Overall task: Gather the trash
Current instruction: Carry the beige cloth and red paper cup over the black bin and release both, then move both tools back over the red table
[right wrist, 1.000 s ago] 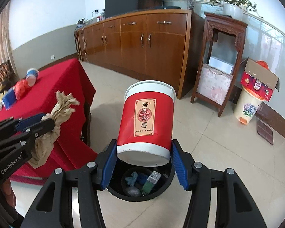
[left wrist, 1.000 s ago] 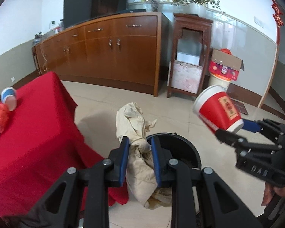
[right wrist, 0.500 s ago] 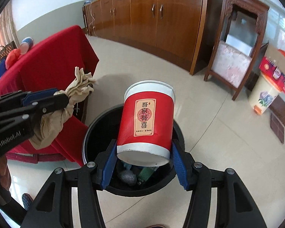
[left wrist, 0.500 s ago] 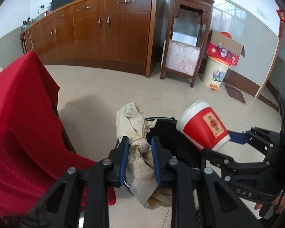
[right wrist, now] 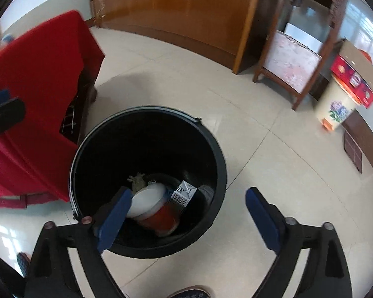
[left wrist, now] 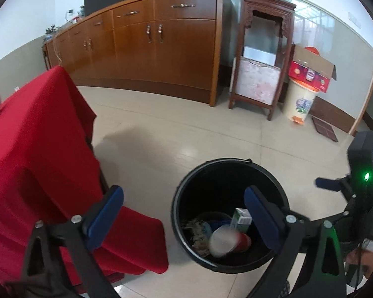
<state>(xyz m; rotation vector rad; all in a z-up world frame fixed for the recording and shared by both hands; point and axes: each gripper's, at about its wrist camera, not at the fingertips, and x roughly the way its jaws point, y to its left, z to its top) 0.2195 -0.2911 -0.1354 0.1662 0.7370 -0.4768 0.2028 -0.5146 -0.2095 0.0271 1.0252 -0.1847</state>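
A black trash bin (left wrist: pixel 184 191) (right wrist: pixel 211 149) stands on the tiled floor below both grippers. Inside lie the red paper cup (left wrist: pixel 230 243) (right wrist: pixel 159 213), the beige crumpled paper (left wrist: pixel 197 231) (right wrist: pixel 136 182), and a small carton (left wrist: pixel 241 219) (right wrist: pixel 184 192). My left gripper (left wrist: pixel 184 216) is open and empty, its jaws wide over the bin's left side. My right gripper (right wrist: pixel 187 213) is open and empty above the bin's near rim; it also shows at the right edge of the left wrist view (left wrist: pixel 335 186).
A table with a red cloth (left wrist: pixel 32 149) (right wrist: pixel 34 74) stands just left of the bin. A long wooden cabinet (left wrist: pixel 156 47), a wooden stand (left wrist: pixel 261 57), a floral bin (left wrist: pixel 301 101) and a cardboard box (left wrist: pixel 313 69) line the far wall.
Both grippers have opened. The crumpled paper dropped from the left gripper and the red cup from the right; both now lie inside the bin. Both views look further down into it.
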